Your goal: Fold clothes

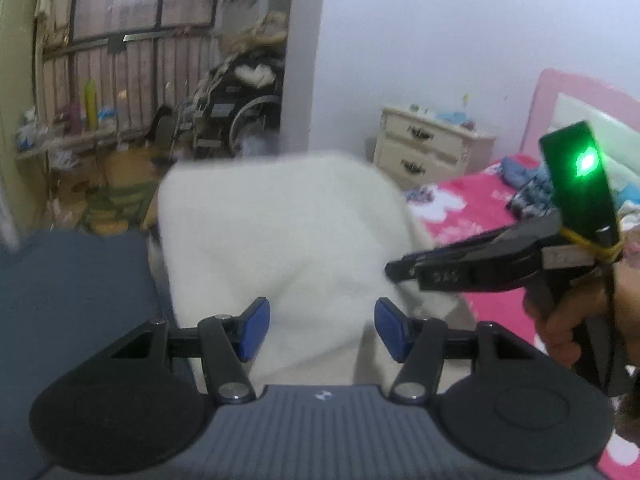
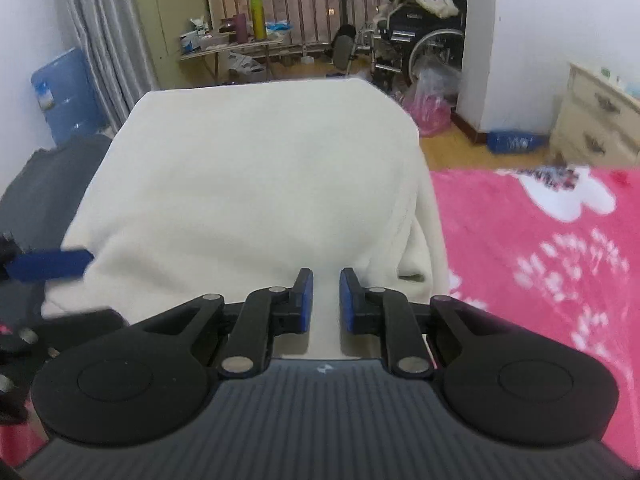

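Your right gripper (image 2: 326, 300) is clenched on a fold of the white garment (image 2: 256, 176), which fills the centre of both views, draped up off the pink bedspread (image 2: 540, 264) at right with a dark cloth (image 2: 48, 184) at left. Your left gripper (image 1: 322, 330) is released, its pads apart with fabric between them but not pinched. Judging by this, close the left on the edge level with the right, then carry both across evenly so the fold lands square.
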Available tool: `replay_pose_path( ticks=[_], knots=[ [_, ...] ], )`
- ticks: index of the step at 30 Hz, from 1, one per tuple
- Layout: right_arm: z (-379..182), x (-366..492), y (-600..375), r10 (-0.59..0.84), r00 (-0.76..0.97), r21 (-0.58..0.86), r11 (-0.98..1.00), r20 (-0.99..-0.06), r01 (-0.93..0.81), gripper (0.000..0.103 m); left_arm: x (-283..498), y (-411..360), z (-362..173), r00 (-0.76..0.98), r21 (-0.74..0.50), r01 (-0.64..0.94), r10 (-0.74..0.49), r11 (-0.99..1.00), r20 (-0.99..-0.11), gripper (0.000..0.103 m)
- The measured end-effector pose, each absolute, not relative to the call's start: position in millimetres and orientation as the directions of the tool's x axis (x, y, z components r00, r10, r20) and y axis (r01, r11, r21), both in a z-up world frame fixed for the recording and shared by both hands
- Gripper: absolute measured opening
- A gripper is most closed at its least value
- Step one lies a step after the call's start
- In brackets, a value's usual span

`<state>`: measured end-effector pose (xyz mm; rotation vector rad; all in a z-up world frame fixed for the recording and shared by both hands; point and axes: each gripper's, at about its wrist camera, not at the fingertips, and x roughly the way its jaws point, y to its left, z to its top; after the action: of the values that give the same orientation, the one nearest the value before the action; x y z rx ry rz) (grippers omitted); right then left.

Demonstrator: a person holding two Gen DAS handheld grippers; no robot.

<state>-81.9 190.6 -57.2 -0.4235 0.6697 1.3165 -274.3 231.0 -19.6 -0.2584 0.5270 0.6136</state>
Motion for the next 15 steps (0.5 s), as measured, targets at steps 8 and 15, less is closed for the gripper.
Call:
replay_pose_path(
  ticks=[8, 15],
  knots=[
    [-51.9, -62.4, 206.8, 0.773, 0.141, 0.095, 0.252, -0.619, -0.963, 0.015, -237.8, 267.5, -34.1, 0.631, -0.075, -0.669, 0.512, 0.74, -0.582, 0.058],
    [-34.5, -39.4, 206.1, 0.833, 0.105, 0.205, 0.253, -0.543, -0.945, 0.015, -224.7, 271.6, -2.8, 0.681, -0.027, -0.651, 0.568, 0.759, -0.463, 0.059]
  ],
)
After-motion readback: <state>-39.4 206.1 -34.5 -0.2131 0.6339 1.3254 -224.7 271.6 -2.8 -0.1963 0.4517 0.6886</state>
